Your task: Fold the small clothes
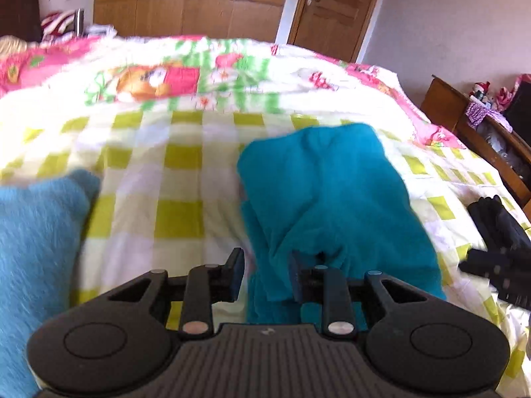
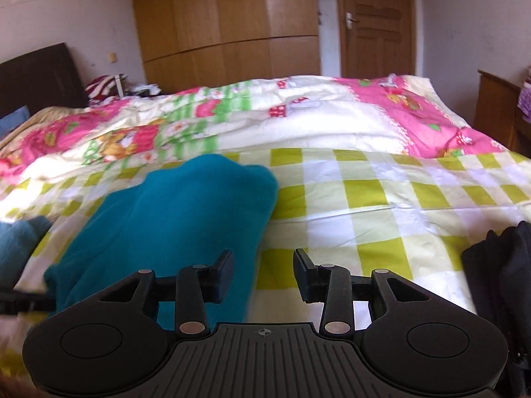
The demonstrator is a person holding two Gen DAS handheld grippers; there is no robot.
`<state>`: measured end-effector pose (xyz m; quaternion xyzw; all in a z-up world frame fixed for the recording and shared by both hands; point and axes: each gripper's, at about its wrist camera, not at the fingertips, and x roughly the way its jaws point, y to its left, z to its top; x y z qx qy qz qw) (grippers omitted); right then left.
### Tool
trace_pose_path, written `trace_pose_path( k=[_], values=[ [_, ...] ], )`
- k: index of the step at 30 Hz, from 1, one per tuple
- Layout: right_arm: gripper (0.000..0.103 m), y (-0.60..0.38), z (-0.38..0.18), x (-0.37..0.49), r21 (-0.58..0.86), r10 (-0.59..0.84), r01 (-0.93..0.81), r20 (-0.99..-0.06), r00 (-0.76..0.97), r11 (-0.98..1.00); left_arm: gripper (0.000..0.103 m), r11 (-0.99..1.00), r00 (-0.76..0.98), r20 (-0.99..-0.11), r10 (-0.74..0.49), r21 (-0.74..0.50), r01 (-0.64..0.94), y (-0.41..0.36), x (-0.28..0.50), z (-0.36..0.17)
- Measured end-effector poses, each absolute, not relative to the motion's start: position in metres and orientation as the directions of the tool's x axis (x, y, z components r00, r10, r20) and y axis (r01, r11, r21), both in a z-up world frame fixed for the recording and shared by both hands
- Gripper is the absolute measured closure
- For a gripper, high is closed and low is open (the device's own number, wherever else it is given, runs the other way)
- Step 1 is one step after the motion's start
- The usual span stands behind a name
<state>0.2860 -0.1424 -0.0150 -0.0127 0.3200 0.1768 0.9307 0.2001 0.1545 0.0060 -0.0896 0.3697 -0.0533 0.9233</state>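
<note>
Teal garment is lying bunched on the checked bed, its near edge sitting between the parted jaws of the left hand-held gripper while the right hand-held gripper is hovering released beside it, risking a lopsided, slipping fold.

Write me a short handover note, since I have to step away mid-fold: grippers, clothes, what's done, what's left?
Left gripper: jaws partly open, the teal garment between them, grip unclear.
Right gripper: open, empty, beside the garment's edge.
The garment lies bunched on the checked bedspread; a lighter blue cloth sits at its left, dark clothes at right.
Done: nothing neatly folded yet. Left: flatten and fold.
</note>
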Motion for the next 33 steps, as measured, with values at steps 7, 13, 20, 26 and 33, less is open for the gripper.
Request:
trace_pose_path(
  k=[7,13,20,26,33],
  values=[
    [0.091,-0.094,-0.051,0.196,-0.080,0.404,-0.604,-0.674,0.619,0.793,0.061,0.953,0.675,-0.679,-0.288,-0.137,0.269,0.092,0.246,0.016],
    [0.094,-0.066,-0.066,0.204,-0.179,0.397,-0.671,-0.687,0.609,0.720,0.061,0.923,0.582,-0.737,-0.345,-0.152,0.354,0.069,0.280,-0.014],
    [0.089,-0.046,-0.085,0.218,-0.245,0.354,-0.745,-0.760,0.545,0.621,0.061,0.922,0.542,-0.763,-0.351,-0.183,0.341,0.076,0.284,-0.040],
    [0.085,-0.031,-0.093,0.214,-0.322,0.307,-0.762,-0.774,0.554,0.562,0.061,0.915,0.528,-0.767,-0.364,-0.187,0.358,0.079,0.289,-0.041],
    [0.085,-0.023,-0.095,0.219,-0.321,0.295,-0.758,-0.781,0.551,0.568,0.062,0.916,0.529,-0.775,-0.347,-0.159,0.369,0.085,0.297,-0.038]
  ],
)
